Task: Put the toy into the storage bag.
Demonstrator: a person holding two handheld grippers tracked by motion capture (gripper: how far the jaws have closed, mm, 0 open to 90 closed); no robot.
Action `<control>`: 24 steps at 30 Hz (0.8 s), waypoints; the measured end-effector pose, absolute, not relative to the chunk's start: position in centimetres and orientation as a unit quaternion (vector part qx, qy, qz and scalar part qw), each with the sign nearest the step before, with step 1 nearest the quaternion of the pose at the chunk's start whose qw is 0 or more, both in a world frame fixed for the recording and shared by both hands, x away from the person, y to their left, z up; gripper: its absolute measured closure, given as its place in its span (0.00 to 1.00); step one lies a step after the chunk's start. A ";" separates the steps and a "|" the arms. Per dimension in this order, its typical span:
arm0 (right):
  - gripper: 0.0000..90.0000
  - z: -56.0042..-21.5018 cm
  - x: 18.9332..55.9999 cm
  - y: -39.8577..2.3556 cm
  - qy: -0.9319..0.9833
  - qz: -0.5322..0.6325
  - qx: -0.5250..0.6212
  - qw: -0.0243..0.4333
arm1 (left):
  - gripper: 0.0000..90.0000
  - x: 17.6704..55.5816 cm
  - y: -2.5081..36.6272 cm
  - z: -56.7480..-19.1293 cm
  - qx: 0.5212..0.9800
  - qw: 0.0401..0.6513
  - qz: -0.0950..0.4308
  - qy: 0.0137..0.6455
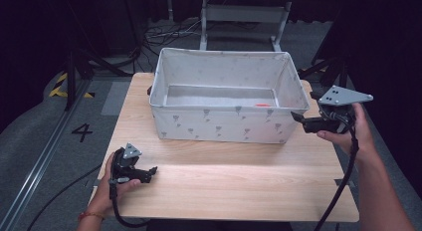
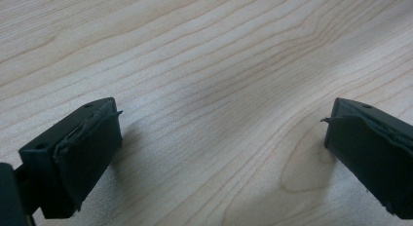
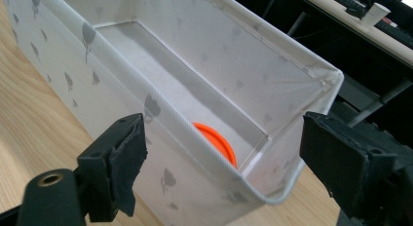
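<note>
A white fabric bin [image 1: 219, 124] printed with grey shapes stands on the far half of the wooden table [image 1: 224, 186]. An orange disc [image 1: 262, 105] lies on its floor near the right front corner; in the right gripper view the orange disc [image 3: 216, 141] peeks over the bin's [image 3: 160, 114] near wall. My right gripper [image 1: 297, 117] hovers just off the bin's right end, pointing left at that corner. Its jaws stand open, with nothing pressed between them [image 3: 224, 138]. My left gripper [image 1: 152, 171] rests low at the table's front left, open over bare wood [image 2: 221, 123].
A metal frame [image 1: 244, 17] and loose cables [image 1: 164, 34] sit on the floor beyond the table. A floor rail with a painted number [image 1: 82, 132] runs along the left. In the right gripper view a paper cup [image 3: 376, 14] stands on a far shelf.
</note>
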State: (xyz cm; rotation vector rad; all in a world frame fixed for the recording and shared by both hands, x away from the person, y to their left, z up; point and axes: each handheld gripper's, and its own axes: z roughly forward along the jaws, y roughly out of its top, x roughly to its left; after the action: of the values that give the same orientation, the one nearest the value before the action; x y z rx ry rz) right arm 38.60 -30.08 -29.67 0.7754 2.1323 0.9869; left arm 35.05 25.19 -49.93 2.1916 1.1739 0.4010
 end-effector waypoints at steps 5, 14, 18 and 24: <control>0.20 -30.9 37.4 -30.5 0.817 0.376 0.290 0.327 | 0.01 35.0 25.2 -49.9 0.828 0.307 0.152 0.444; 0.19 -33.8 35.7 -31.0 0.831 0.347 0.284 0.328 | 0.01 35.1 25.2 -49.9 0.828 0.307 0.152 0.444; 0.19 -35.1 35.3 -31.5 0.836 0.349 0.289 0.310 | 0.01 35.1 25.2 -49.9 0.828 0.307 0.152 0.444; 0.20 -37.7 35.3 -32.2 0.848 0.332 0.297 0.288 | 0.01 35.1 25.2 -49.9 0.828 0.307 0.152 0.444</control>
State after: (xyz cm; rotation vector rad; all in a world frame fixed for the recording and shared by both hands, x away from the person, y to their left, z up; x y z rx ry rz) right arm 35.25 -32.20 -37.69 0.7936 2.2627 0.8859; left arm 35.05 25.19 -49.94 2.1900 1.1732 0.4010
